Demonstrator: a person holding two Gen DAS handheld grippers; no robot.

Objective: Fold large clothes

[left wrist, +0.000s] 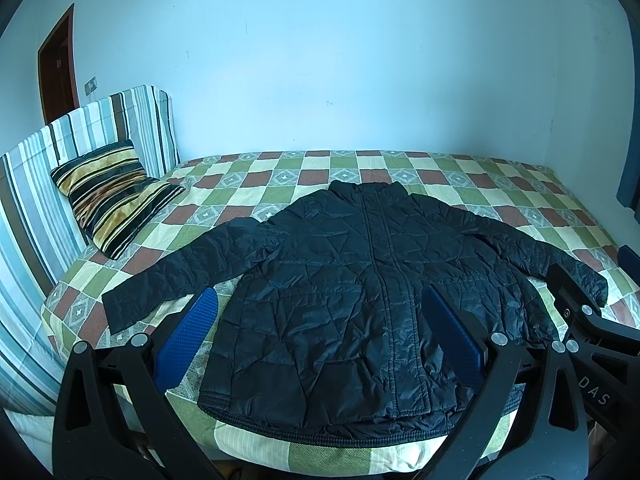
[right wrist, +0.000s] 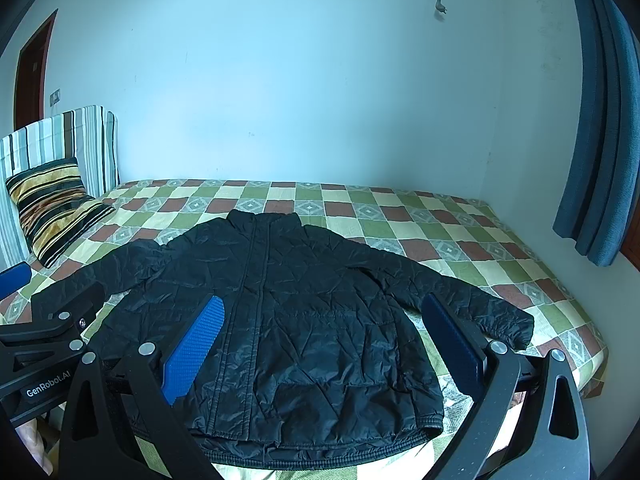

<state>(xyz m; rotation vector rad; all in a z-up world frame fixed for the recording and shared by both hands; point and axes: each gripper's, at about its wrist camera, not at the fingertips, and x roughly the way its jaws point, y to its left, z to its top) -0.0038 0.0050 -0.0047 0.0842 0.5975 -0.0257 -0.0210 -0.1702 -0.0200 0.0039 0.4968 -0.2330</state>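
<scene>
On the bed (left wrist: 460,172) in front of me, a black quilted jacket (left wrist: 360,280) lies flat and face up, hem toward me, collar toward the far wall. Its long axis runs straight away from my jaws, and both sleeves spread outward and a little toward me. My left gripper (left wrist: 320,332) hovers over the hem's left part, jaws spread wide and holding nothing; the left sleeve (left wrist: 172,276) ends just beyond its outer blue pad. My right gripper (right wrist: 324,340) hovers over the hem's right part, equally released and empty, with the right sleeve (right wrist: 480,304) cuff just past its outer pad. I judge each sleeve is nearest the gripper on its own side, so no cross-reach seems needed. The checked bedcover around the jacket is bare. A striped pillow (left wrist: 112,196) leans against the striped headboard (left wrist: 36,184) at far left, well apart from the left cuff. A blue curtain (right wrist: 600,140) hangs at right, clear of the bed.
</scene>
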